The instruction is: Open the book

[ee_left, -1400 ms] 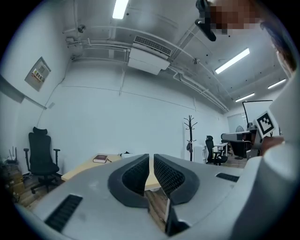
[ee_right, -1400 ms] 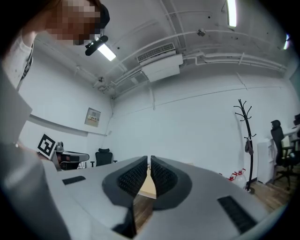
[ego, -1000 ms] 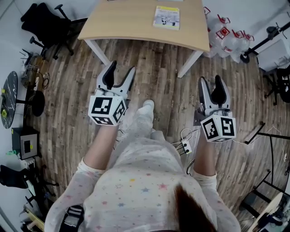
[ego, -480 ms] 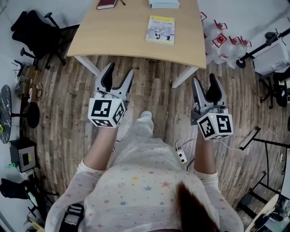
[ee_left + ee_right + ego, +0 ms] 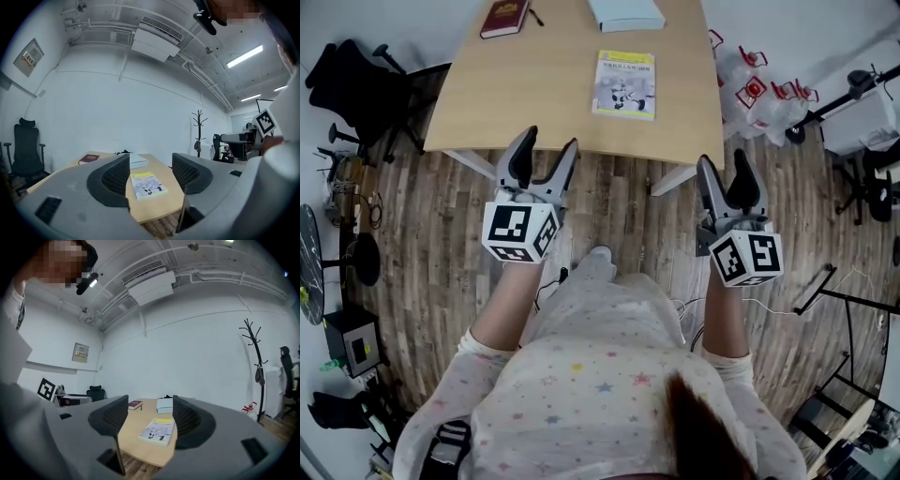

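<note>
A thin book with a yellow and white cover [image 5: 624,84] lies closed on the wooden table [image 5: 534,94], near its front edge. It also shows as the book [image 5: 147,185] in the left gripper view and the book [image 5: 158,431] in the right gripper view. My left gripper [image 5: 544,155] hangs open just short of the table's front edge, left of the book. My right gripper [image 5: 719,174] is open too, above the floor to the book's right. Both grippers hold nothing.
A dark red book [image 5: 503,17] and a pale blue-white book [image 5: 625,13] lie at the table's far side. Black office chairs [image 5: 356,84] stand at the left. Red-handled white bottles [image 5: 755,80] and equipment stands [image 5: 862,103] crowd the right. A coat rack [image 5: 255,357] stands by the wall.
The person has stepped toward the table: the table and book have come closer, and both grippers now reach nearly to its front edge. Both stay open.
</note>
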Demonstrator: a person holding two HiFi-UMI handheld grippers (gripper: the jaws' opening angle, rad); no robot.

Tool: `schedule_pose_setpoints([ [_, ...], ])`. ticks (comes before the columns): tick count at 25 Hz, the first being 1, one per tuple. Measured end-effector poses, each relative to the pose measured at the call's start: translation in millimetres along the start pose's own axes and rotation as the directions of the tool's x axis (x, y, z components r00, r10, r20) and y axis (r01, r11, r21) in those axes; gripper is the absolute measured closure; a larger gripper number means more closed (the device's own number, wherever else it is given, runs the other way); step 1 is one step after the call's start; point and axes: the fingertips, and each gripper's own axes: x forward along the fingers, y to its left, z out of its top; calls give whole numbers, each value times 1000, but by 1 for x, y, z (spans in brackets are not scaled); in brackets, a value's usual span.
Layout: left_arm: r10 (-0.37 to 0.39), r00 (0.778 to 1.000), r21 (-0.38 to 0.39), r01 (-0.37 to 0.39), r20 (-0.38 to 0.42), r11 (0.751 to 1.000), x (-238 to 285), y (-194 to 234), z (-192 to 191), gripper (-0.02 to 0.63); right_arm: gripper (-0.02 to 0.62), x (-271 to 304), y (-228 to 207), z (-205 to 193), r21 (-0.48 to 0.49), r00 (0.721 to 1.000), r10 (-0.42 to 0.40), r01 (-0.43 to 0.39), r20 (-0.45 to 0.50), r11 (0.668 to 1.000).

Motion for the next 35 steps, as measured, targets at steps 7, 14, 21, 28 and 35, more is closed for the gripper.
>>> schedule_pose_setpoints([
  [7,17,1000,-12,-17,-18,1000,35,10,-5,347,319,29,-26,-9,18,999,-4,5,-34,1000],
  [14,83,996,-9,-84,-27,996,82,14,-11,347,319,79,-64,-10,22,998,56,-56,-20,998],
  [21,203,979,2,-203,-12,979,142,21,0,347,318,151,-116,5,20,983,184,-184,-9,983],
  [28,262,964,34,-260,-42,965,192,10,1,347,313,199,-171,10,56,972,237,-237,13,970],
  [35,311,948,21,-310,-61,950,218,20,-2,347,314,232,-190,1,106,966,260,-259,10,960],
])
